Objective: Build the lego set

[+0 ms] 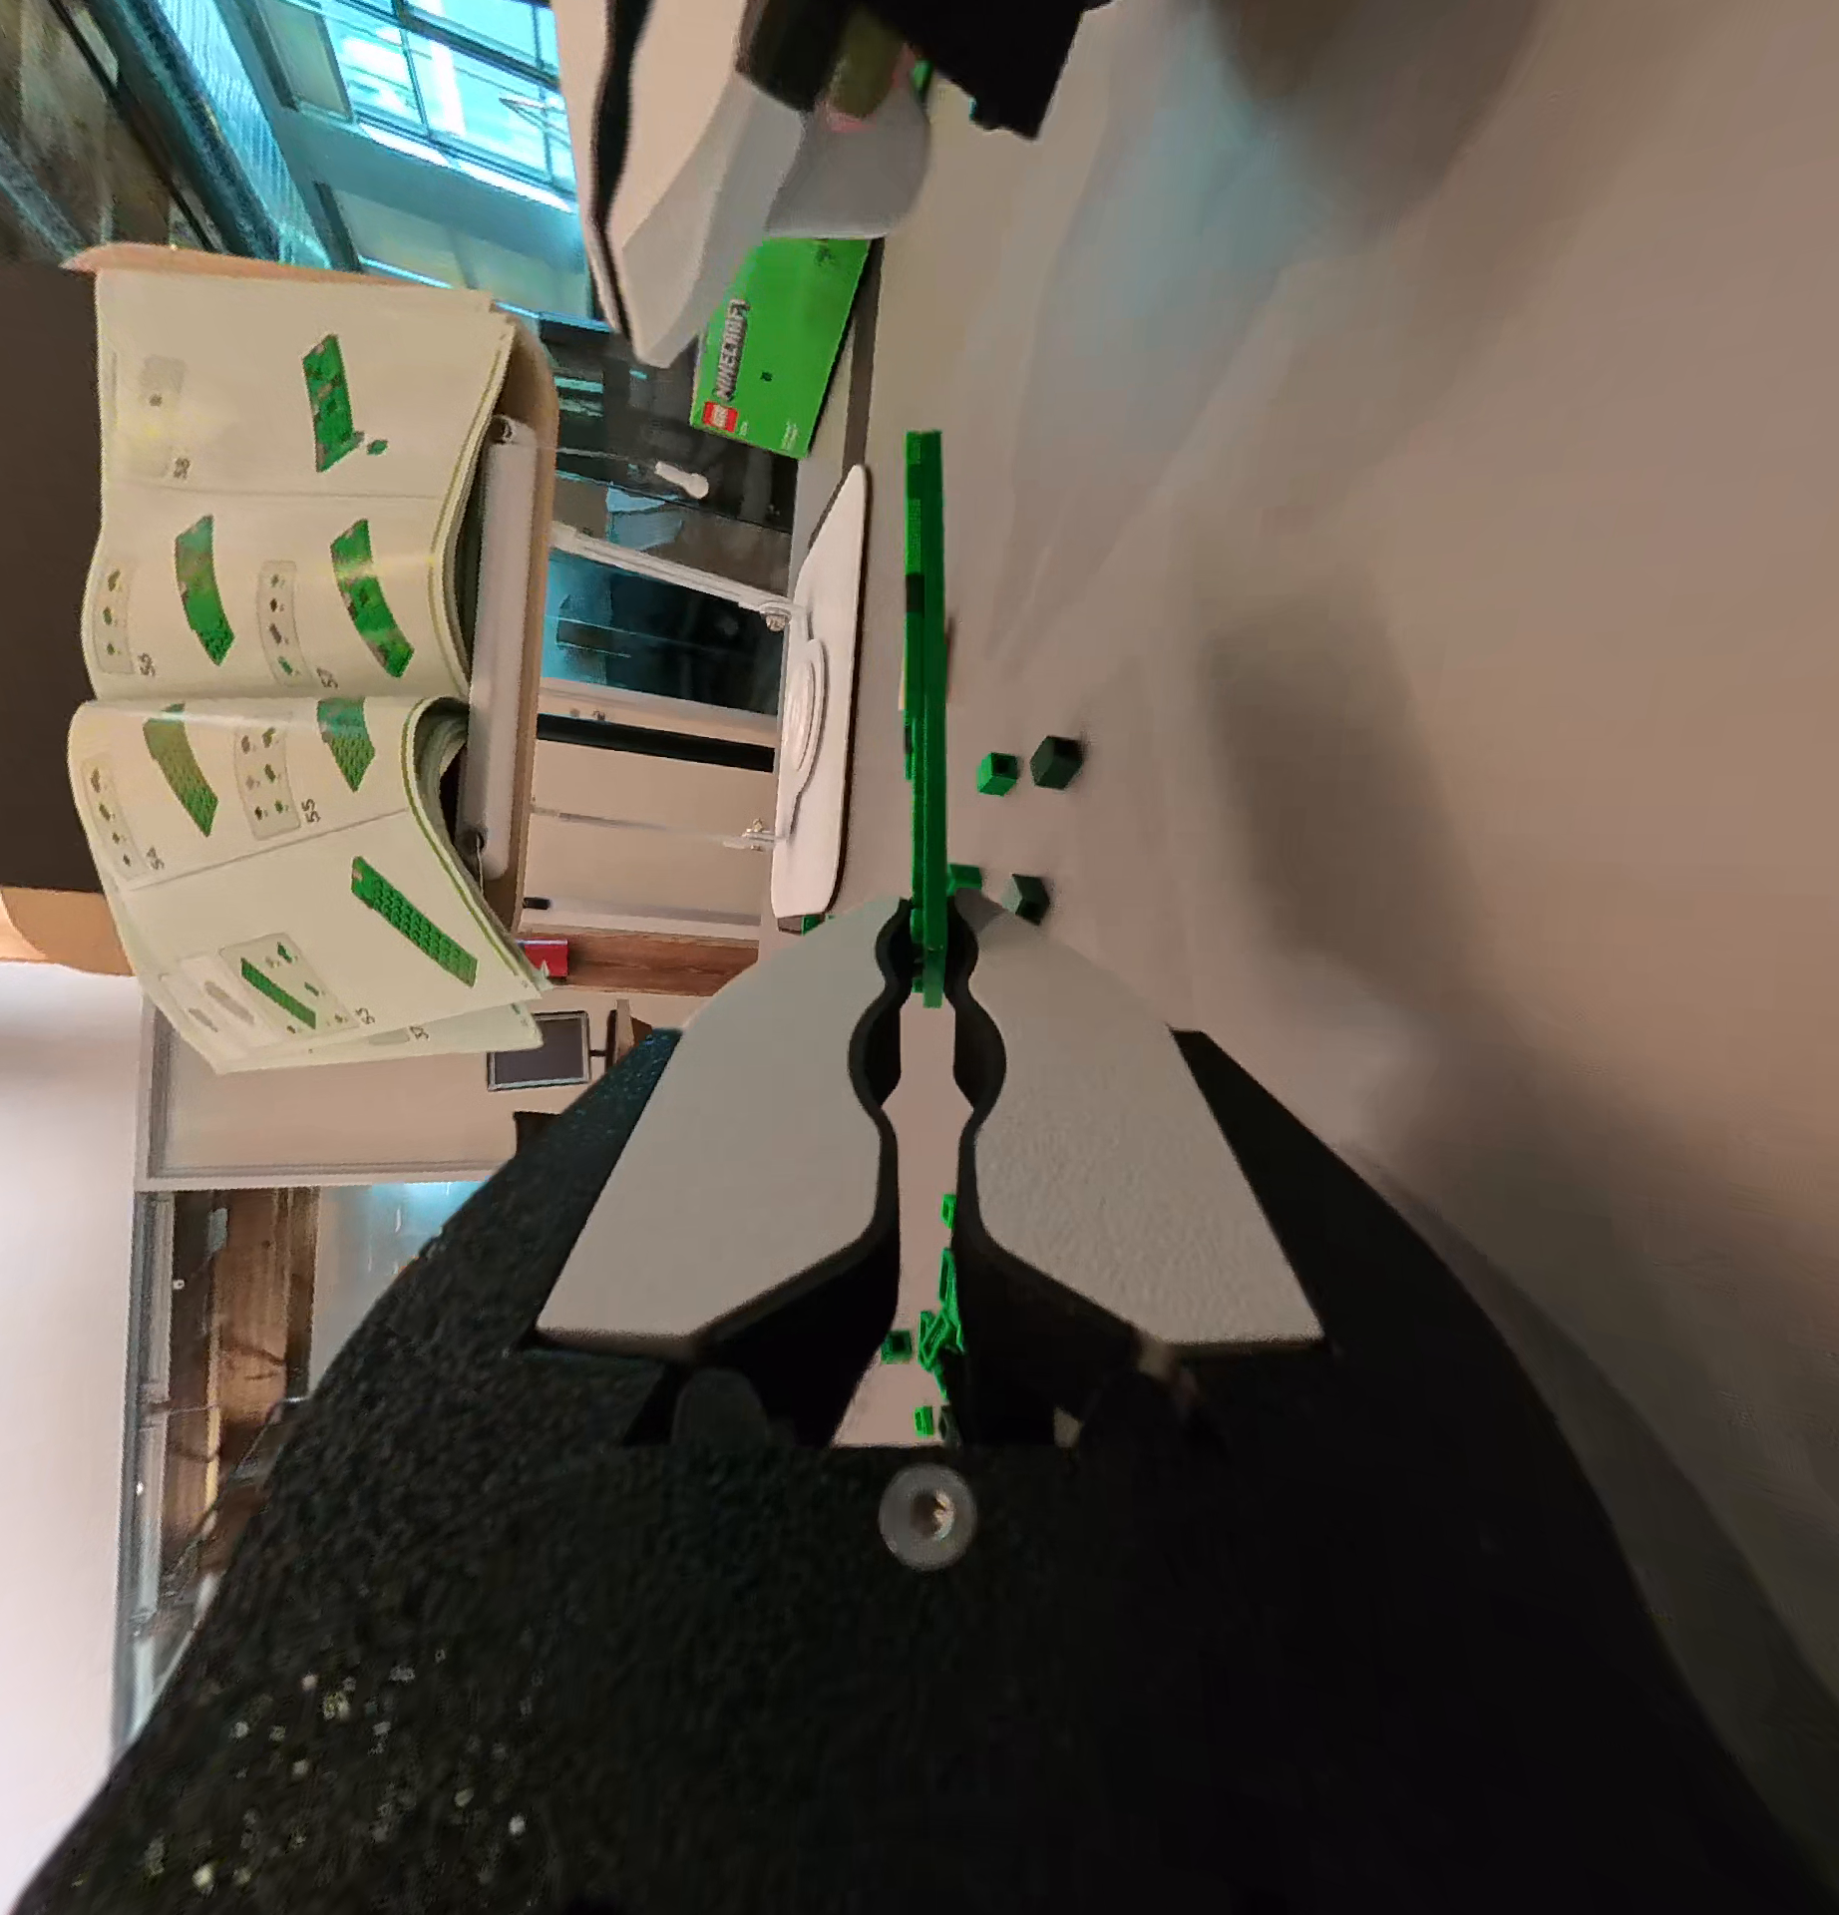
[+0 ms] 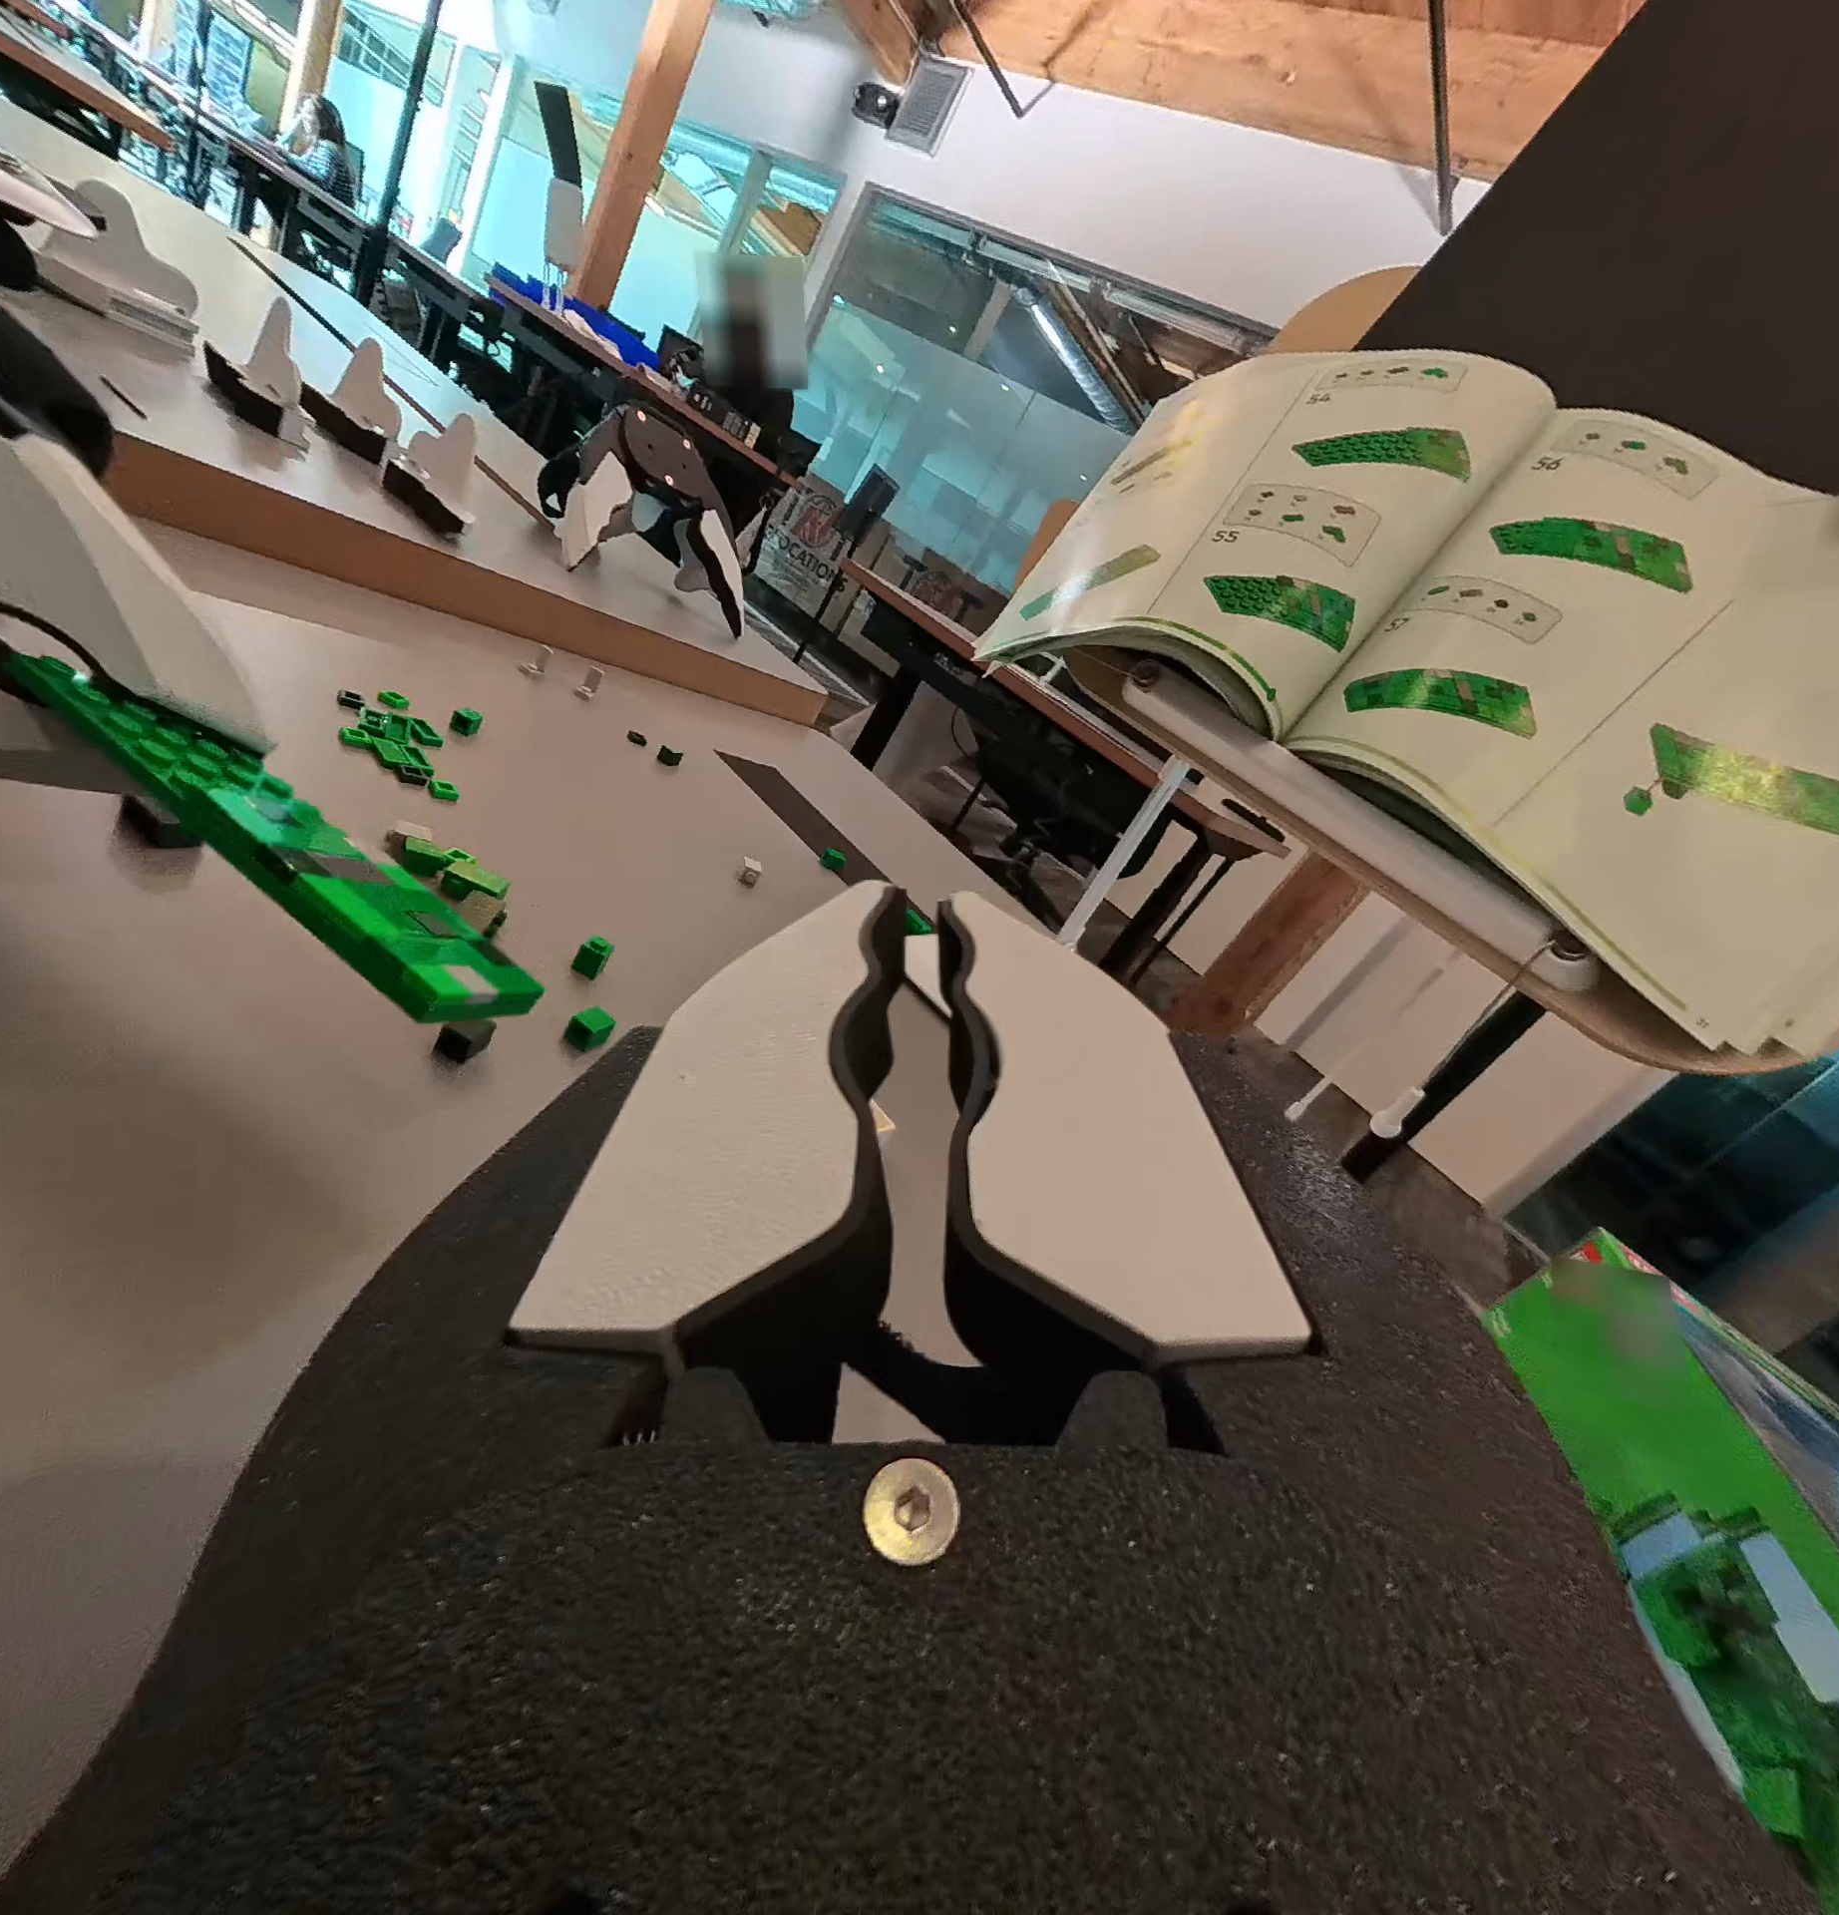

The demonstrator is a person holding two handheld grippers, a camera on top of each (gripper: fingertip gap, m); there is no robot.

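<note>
The left gripper point(image 1: 931, 959) is clamped on the near end of a long green plate point(image 1: 924, 663), seen edge-on in its own rolled view; the right wrist view shows that plate point(image 2: 273, 829) lifted clear of the table point(image 2: 221, 1088), tilted, with darker and grey tiles set along its top. The left gripper's white finger point(image 2: 118, 611) shows there at the plate's far end. Loose small green bricks point(image 1: 1029, 767) lie on the table just beside the plate, and a further scatter of green pieces point(image 2: 402, 741) lies farther out.

The right gripper point(image 2: 921, 917) hovers low over the table with its jaws nearly together and only a thin slit between the tips; nothing is visible between them. A small green piece point(image 2: 592, 955) sits on the table to its left, near the plate's free end.

Beyond, an open instruction booklet point(image 2: 1465, 622) rests on a raised stand point(image 2: 1340, 829), its pages showing green plate assemblies. The green set box point(image 2: 1724, 1503) stands at the lower right of the right wrist view; its contents cannot be seen. In the left wrist view the box point(image 1: 781, 347) lies past the plate's far end, near a white stand base point(image 1: 827, 674).
</note>
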